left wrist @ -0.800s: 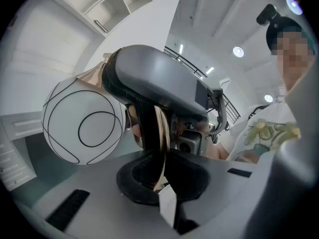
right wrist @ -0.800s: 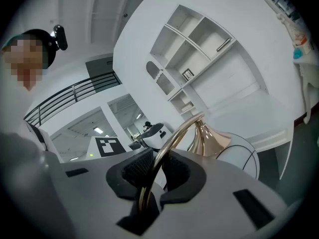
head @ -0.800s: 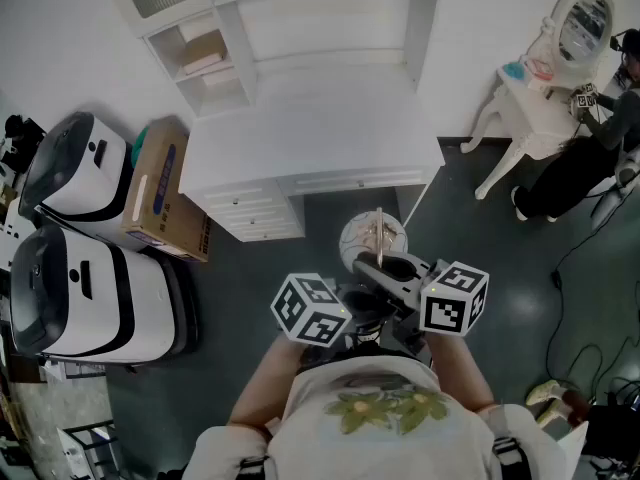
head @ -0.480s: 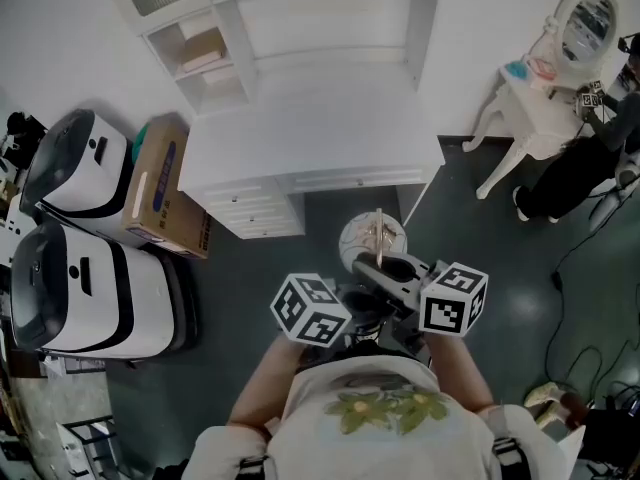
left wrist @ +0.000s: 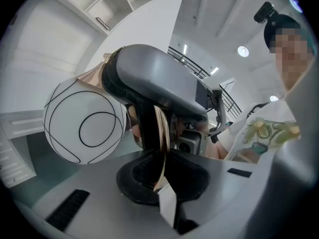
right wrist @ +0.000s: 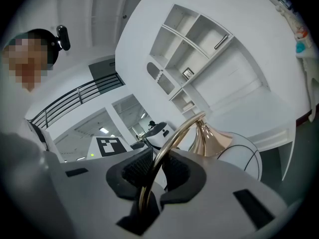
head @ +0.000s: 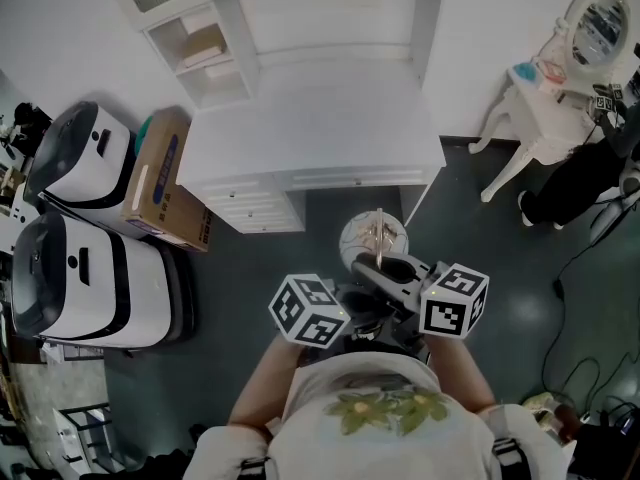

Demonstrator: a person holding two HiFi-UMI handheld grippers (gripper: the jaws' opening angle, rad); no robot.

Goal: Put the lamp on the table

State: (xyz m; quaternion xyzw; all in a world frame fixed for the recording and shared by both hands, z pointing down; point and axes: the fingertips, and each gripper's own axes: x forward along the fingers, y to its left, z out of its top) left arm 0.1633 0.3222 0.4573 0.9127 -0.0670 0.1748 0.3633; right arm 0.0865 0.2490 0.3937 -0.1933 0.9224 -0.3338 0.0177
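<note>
The broad white tabletop (head: 310,118) stands beyond the dark floor (head: 240,298). Just short of its near edge, over the floor and clear of the tabletop, hangs the lamp (head: 372,236), a white globe shade with thin black lines on a curved gold metal stem. The right tool (right wrist: 154,176) is clenched on that stem. The left tool (left wrist: 159,169) clamps the same stem, close beside the right one.

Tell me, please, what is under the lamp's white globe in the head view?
Only dark floor shows around the globe, just short of the white desk; the spot directly beneath is covered by the globe itself.
</note>
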